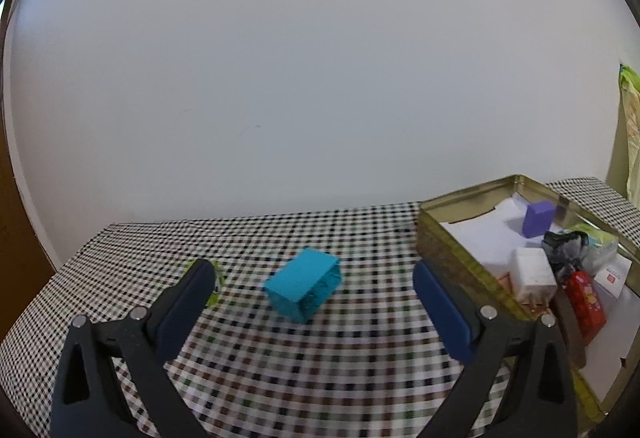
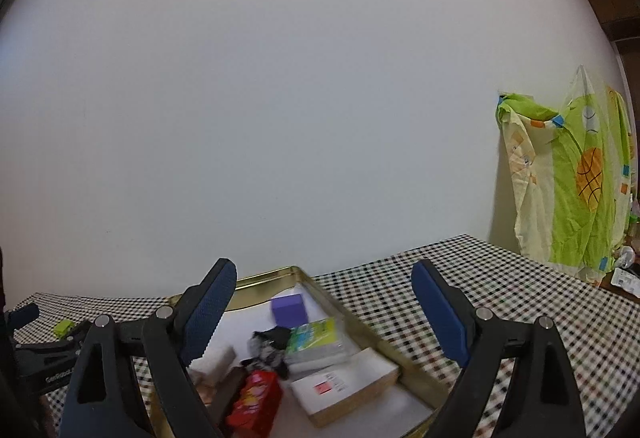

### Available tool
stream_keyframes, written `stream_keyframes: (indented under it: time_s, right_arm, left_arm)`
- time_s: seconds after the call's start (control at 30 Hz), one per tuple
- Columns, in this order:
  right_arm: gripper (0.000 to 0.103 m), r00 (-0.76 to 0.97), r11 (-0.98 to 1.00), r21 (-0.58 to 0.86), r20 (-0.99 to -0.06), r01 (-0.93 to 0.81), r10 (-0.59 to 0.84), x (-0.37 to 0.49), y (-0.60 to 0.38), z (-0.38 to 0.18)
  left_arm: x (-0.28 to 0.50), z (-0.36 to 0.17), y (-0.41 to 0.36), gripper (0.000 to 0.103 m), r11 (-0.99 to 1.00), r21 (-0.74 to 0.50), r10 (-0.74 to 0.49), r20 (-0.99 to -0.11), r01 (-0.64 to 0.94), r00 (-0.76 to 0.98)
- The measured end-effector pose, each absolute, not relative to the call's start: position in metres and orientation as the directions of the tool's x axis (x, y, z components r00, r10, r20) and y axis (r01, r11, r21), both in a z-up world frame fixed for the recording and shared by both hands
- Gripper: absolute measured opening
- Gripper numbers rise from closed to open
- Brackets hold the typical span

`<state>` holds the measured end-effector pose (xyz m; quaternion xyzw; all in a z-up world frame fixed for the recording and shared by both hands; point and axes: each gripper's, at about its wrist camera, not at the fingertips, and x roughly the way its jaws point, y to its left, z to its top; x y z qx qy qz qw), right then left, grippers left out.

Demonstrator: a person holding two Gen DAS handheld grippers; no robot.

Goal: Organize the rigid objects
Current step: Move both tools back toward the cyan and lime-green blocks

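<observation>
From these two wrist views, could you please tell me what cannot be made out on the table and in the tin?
- Small green object: left wrist view, mostly hidden behind a finger of the left tongs; identity unclear.
- Red packet: right wrist view, print blurred, unreadable.
- Gold tin: near end cut off by the frame edge in both views.
- Item under the white charger: covered.

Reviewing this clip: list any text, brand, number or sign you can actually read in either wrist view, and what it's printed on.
"GenRobo…" (cut off): pale lettering on the left gripper body, seen in the right wrist view.
Red packet in the tin: yellow print, too blurred to read.
White box with red square label: print too small.
Green-and-blue packet: blurred, unreadable.
White charger, purple block, blue block: no text visible.
</observation>
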<state>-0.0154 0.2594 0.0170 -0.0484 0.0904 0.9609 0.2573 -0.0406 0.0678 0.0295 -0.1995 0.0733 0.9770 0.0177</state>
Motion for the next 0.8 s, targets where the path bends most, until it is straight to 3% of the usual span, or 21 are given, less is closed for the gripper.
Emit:
stream_keyframes:
  time_s: [0.23,0.8]
  right_arm:
    - [0.091,-0.882,-0.870,0.162,-0.160,-0.466,0.443,-0.032,0.218,0.017]
    - [0.091,-0.915,-0.922,0.139,-0.241,-0.361,0.322,-0.094,0.137,0.008]
  left_arm:
    - [-0.045,0.029,0.050,0.101,-0.986,0.157,-0.007,-0.375,-0.056,-0.927]
    - [-0.075,0.026,-0.025,0.101,-0.995,0.092,-0.069,-0.434,0.032,-0.898]
